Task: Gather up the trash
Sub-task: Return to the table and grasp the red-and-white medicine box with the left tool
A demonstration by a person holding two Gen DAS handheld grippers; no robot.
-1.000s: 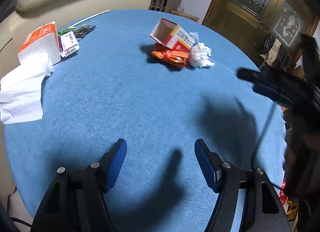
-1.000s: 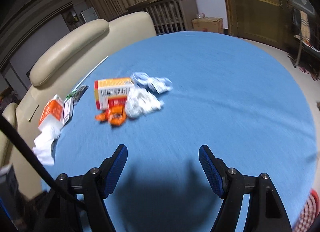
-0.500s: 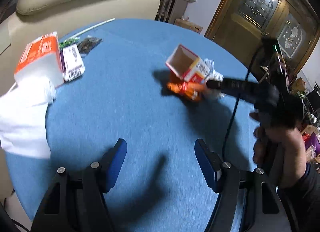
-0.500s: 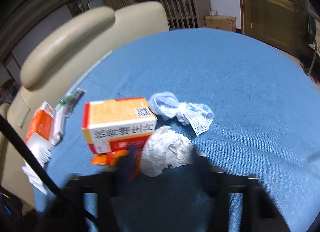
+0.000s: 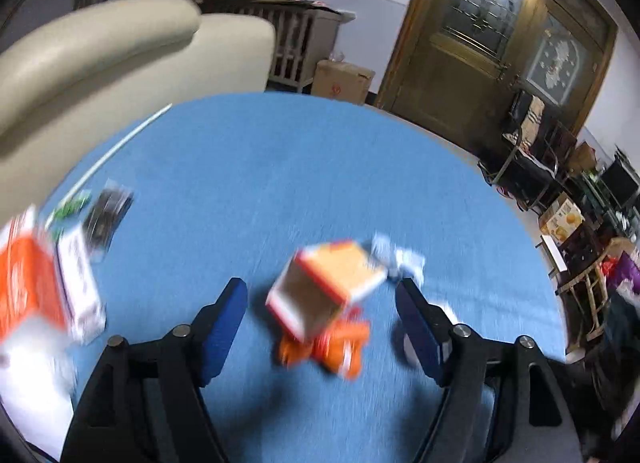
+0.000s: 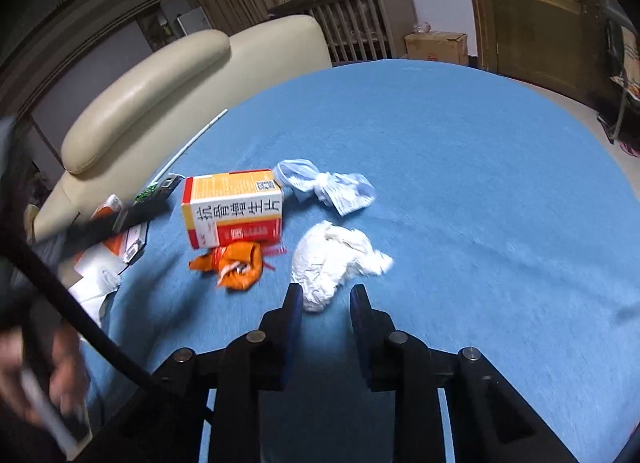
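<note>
On the blue table a pile of trash lies together: an orange-and-white medicine box, an orange wrapper, a crumpled white tissue and a crumpled blue face mask. My left gripper is open, its fingers either side of the box and wrapper, just above them. My right gripper is partly closed and empty, its tips at the near edge of the tissue. The left gripper's finger shows at the left of the right wrist view.
An orange tissue pack with loose white tissue, a small white box and dark sachets lie at the table's left edge. A white stick lies near a cream sofa. A wooden door and clutter stand at right.
My left gripper has moved forward until its open fingers straddle the box and wrapper. My right gripper has advanced to the tissue and narrowed from wide open.
</note>
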